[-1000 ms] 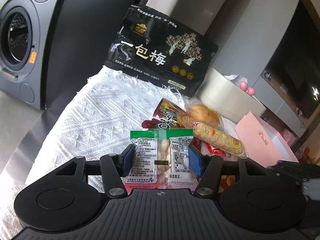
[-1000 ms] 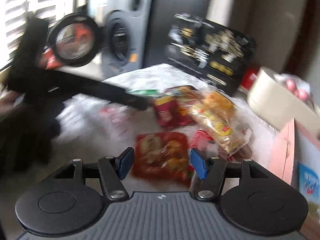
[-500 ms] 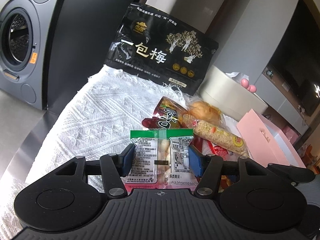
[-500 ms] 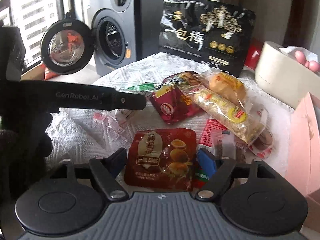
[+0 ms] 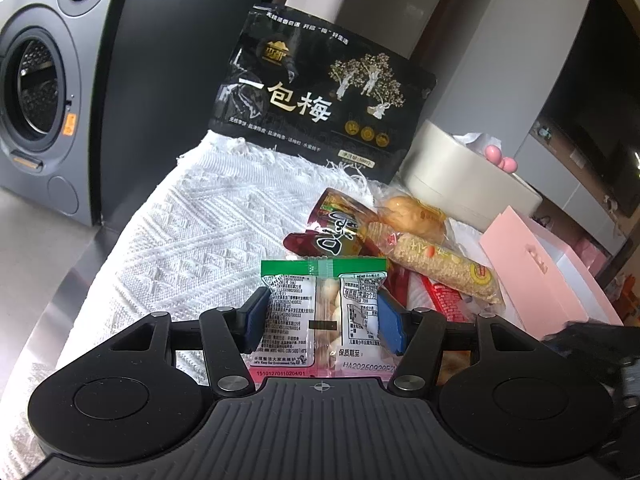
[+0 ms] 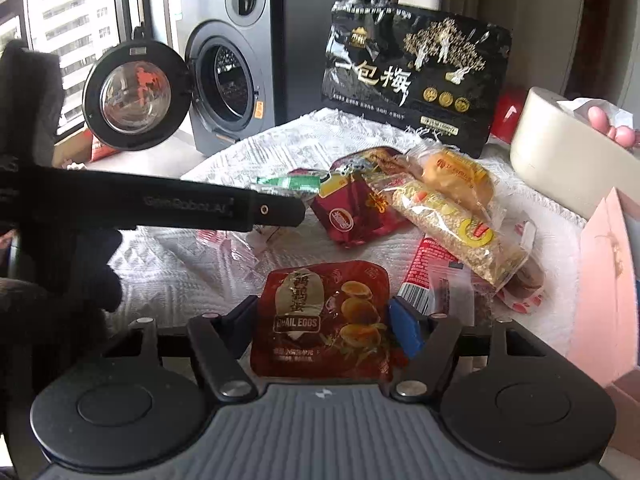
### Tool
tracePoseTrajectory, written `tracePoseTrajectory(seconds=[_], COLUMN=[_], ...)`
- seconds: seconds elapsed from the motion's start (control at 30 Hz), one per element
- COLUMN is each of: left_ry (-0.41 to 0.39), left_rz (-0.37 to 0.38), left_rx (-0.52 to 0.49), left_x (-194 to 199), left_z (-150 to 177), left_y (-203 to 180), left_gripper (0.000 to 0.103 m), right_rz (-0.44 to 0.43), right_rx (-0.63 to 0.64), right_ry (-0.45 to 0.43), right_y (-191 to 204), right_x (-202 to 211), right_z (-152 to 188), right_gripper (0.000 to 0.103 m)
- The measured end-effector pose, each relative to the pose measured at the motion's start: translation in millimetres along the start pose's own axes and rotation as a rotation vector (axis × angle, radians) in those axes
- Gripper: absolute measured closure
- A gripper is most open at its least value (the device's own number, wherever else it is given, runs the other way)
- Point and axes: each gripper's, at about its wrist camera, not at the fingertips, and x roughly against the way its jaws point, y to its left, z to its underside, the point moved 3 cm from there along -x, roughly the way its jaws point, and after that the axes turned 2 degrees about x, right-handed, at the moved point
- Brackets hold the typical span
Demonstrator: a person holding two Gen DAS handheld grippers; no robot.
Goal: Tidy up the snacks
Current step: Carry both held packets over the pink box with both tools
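Observation:
My left gripper is shut on a clear snack packet with a green top and holds it over the white cloth. My right gripper has its blue pads against both sides of a red quail egg packet. A heap of snacks lies beyond: a dark red packet, a long grain bar and a yellow bun packet. The left gripper's arm shows at the left in the right wrist view.
A big black plum bag stands at the back of the cloth. A cream round box and a pink box stand at the right. A grey washing machine with its door open is behind on the left.
My right gripper has moved down and forward onto the quail egg packet and closed in on it. My left gripper has kept still with its packet.

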Motion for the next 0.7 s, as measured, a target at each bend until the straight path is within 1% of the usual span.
tracePoseTrajectory(seconds=[0.1,0.17,0.23,0.27,0.37,0.53,0.6,0.67,0.7], left_ry=[0.015,0.013,0.023,0.035,0.103,0.244,0.270,0.266,0.251], left_rz=[-0.007,0.006,0.033,0.049,0.083,0.158,0.185,0.211,0.219], left_rx=[-0.002,-0.013,-0.047,-0.078,-0.200,-0.361,-0.405,-0.432,-0.437], left_x=[9.1,19.3,30.4,34.2,41.9,42.5,43.9,47.0,49.2], left_z=[-0.6,0.7,4.7,8.3,24.3,60.1,70.2,72.6,71.4], left_y=[-5.2,-14.1,-30.7,-41.7,-77.2,-132.5,-154.7,-173.8,-183.6], left_gripper=[0.041,0.041,0.041,0.041,0.041,0.041,0.040,0.040,0.040], right_rz=[0.011,0.022,0.037,0.046,0.094,0.210,0.248,0.277,0.295], right_rx=[0.021,0.040,0.055,0.059,0.045,-0.059,-0.108,-0.138,-0.147], right_ry=[-0.053,-0.092,-0.116,-0.124,-0.128,-0.115,-0.122,-0.147,-0.164], right_y=[0.1,-0.3,-4.2,-7.1,-21.5,-58.3,-70.4,-79.7,-83.4], right_x=[24.0,43.3,60.5,68.1,87.1,111.9,122.1,134.0,141.1], right_z=[1.5,5.2,11.1,15.8,32.5,63.2,73.9,84.5,90.2], right_gripper=[0.033,0.033,0.033,0.033,0.033,0.033,0.033,0.033,0.033])
